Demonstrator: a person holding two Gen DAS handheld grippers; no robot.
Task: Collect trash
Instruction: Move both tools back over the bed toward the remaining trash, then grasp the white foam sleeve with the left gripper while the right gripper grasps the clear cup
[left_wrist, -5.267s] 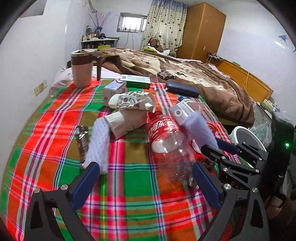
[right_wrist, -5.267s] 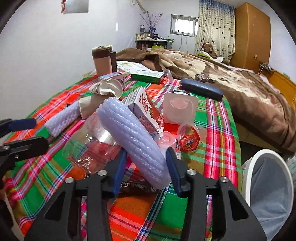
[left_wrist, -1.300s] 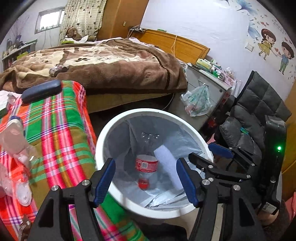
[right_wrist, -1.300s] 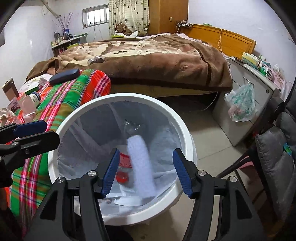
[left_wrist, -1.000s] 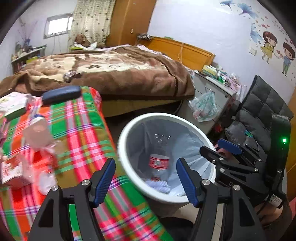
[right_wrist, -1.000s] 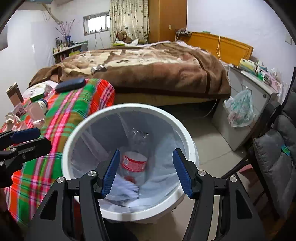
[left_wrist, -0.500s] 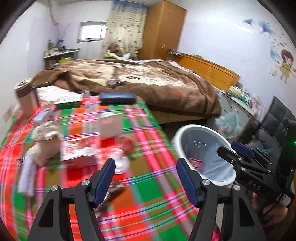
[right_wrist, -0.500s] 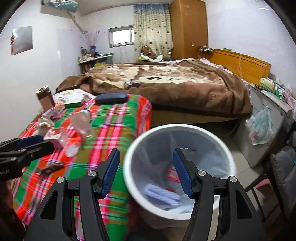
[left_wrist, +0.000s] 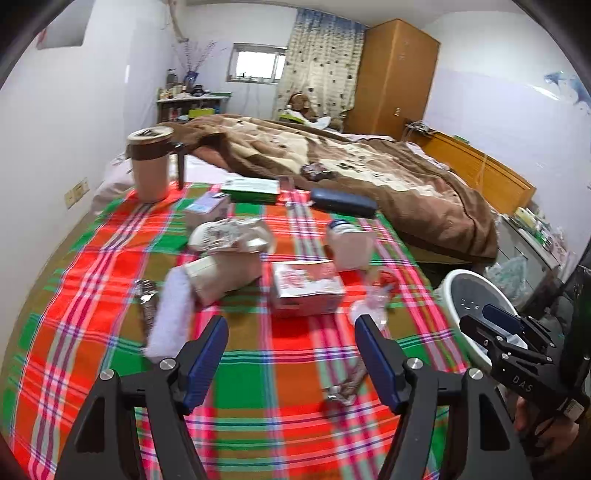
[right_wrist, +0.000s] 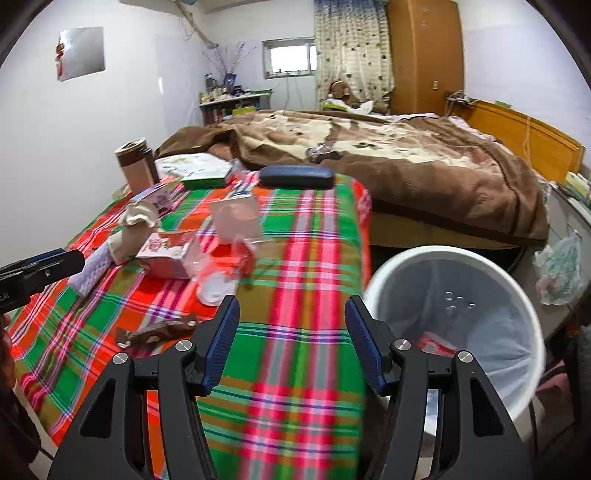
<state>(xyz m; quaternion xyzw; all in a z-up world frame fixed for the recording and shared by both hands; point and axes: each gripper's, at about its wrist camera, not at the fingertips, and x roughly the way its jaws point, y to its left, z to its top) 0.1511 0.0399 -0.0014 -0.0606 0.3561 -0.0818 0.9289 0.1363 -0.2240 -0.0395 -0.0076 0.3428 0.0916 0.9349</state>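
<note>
Plaid-covered surface (left_wrist: 110, 350) strewn with trash: crumpled carton (left_wrist: 304, 284), white foam sleeve (left_wrist: 168, 321), brown wrapper (right_wrist: 157, 332). White bin (right_wrist: 454, 258) just beside its edge, holding discarded pieces. Left gripper (left_wrist: 290, 349) fingers apart, just widened, nothing between. Right gripper (right_wrist: 291, 334) fingers apart, empty.

Scattered trash (left_wrist: 306, 288) on plaid cloth (left_wrist: 258, 369)
</note>
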